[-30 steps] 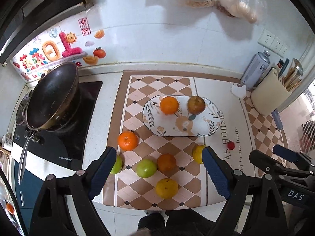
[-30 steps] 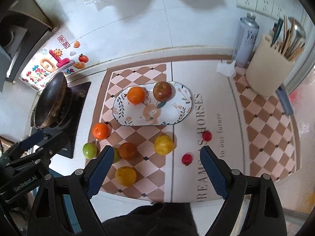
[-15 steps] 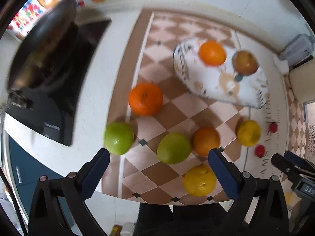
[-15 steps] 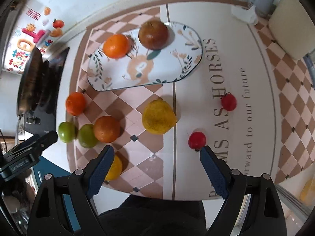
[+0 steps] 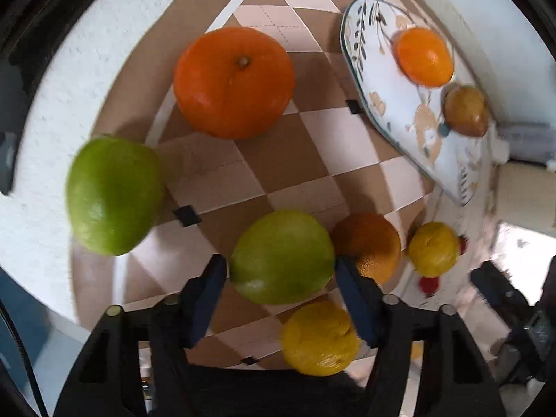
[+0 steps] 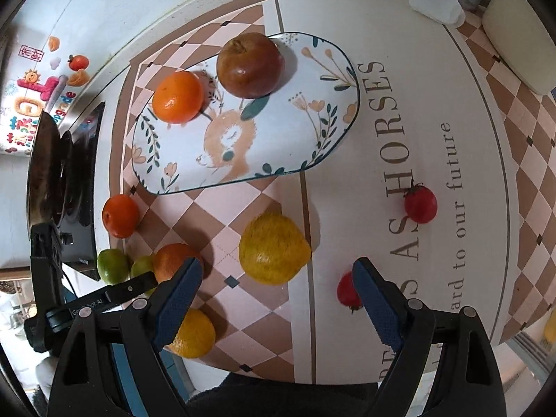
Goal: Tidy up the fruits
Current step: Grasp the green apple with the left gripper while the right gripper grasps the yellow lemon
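My left gripper [image 5: 281,271] has both pads against a green fruit [image 5: 282,257] on the checkered mat. Around it lie another green fruit [image 5: 113,194], a large orange [image 5: 233,81], a darker orange [image 5: 370,243] and two yellow lemons [image 5: 432,248] [image 5: 319,338]. A floral plate [image 6: 243,160] holds an orange [image 6: 178,96] and a brown fruit [image 6: 249,64]. My right gripper [image 6: 276,288] is open above a yellow lemon [image 6: 272,248], with a red cherry tomato [image 6: 347,290] by its right finger and another [image 6: 420,205] further off.
A black pan [image 6: 45,170] sits on the stove at the left. A cream utensil holder [image 6: 521,34] and a crumpled tissue [image 6: 436,1] stand at the back right. The counter's front edge runs just below the fruits.
My left gripper dropped down and closed in around the green fruit. My right gripper moved lower and nearer the yellow lemon, still open.
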Available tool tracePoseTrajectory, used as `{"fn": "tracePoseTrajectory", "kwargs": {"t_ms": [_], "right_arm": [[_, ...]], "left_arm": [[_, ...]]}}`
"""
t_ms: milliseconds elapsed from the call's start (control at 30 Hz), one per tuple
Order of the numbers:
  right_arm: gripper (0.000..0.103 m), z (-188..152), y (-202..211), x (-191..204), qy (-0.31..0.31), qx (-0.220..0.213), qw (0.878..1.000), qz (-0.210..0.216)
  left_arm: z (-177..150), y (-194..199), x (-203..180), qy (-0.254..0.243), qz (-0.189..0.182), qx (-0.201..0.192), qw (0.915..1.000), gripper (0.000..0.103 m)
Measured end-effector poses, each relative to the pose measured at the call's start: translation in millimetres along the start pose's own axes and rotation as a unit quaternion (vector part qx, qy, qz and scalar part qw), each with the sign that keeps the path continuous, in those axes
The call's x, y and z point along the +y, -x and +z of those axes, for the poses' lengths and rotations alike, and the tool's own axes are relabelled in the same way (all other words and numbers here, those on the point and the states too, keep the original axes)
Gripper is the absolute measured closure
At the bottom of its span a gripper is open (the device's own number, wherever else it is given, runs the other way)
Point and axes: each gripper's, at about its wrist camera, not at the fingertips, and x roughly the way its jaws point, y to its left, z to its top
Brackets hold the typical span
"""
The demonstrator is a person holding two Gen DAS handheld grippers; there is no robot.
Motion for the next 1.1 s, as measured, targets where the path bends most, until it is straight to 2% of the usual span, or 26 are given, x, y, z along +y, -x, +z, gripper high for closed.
{"fn": "tracePoseTrajectory", "kwargs": {"t_ms": [233, 467, 533, 600, 700, 900, 1100], "right_arm": [[0.013, 5.7, -19.7, 0.1, 0.005, 0.015, 1.0, -0.016], [0.013, 8.0, -50.1, 3.6, 0.01, 0.039, 0.999, -0.022], [0.013, 7.4, -56.2, 3.4, 0.009, 0.041, 0.999, -0.018], [0.026, 6.9, -60.6, 3.7, 0.01, 0.043, 0.999, -0.011], [0.039, 5.7, -66.5, 4.6, 0.014, 0.042, 0.999, -0.008], [0.04, -3.9, -64.9, 5.4, 0.025, 0.034, 0.999, -0.007], [0.04, -17.8, -51.2, 3.2, 0.019, 0.028, 0.999, 0.013]], "left_arm": [[1.0, 8.9, -1.7, -0.027, 0.039, -0.031, 0.9984, 0.044], [18.8, 4.3, 13.2, -0.004, -0.002, -0.007, 1.0, 0.041], [19.6, 3.3, 13.7, -0.007, -0.001, -0.008, 0.9999, 0.041], [19.7, 3.8, 8.9, -0.018, 0.008, -0.015, 0.9997, 0.044], [18.9, 3.9, 1.8, -0.039, 0.025, -0.022, 0.9987, 0.046], [15.6, 7.9, -4.1, -0.068, 0.058, -0.036, 0.9953, 0.047], [11.4, 36.1, -18.6, -0.077, 0.044, -0.06, 0.9942, 0.047]]}}
